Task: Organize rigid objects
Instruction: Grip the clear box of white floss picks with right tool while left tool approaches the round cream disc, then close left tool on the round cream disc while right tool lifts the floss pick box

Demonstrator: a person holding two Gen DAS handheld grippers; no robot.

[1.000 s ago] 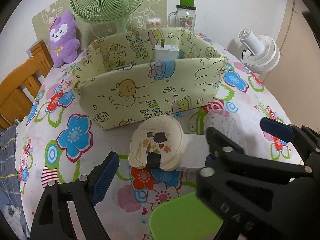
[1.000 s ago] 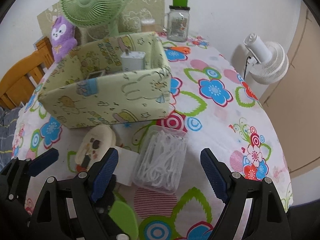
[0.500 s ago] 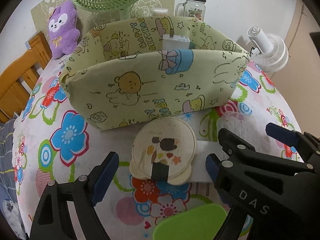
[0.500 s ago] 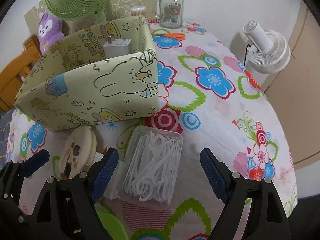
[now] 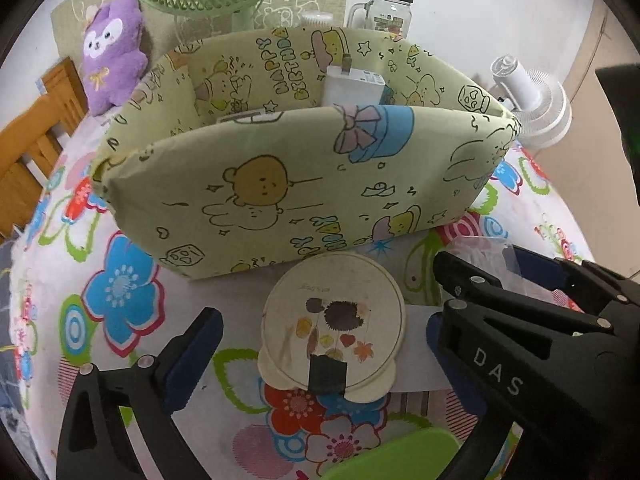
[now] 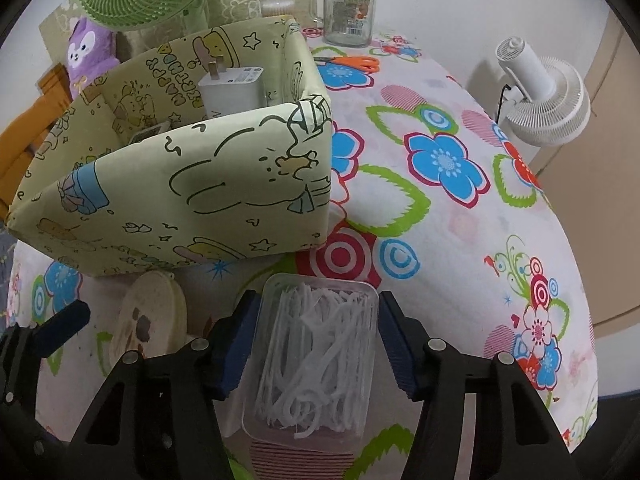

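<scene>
right gripper [image 6: 314, 344] fingers closing around floss box [image 6: 316, 356] on the worktop [image 6: 460, 240], pads about touching its sides. left gripper [image 5: 316, 344] fingers opening wide astride round case [image 5: 334, 326], not gripped. behind, bin [image 5: 304, 184] already holds charger [image 5: 354, 88]; both near items left to bin.

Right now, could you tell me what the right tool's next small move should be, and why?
Probably finish closing the right tool on the clear box of floss picks. Its jaws are closing with the box between them, both pads nearly against its side walls, and the box sits on the tablecloth beside the fabric bin.
</scene>
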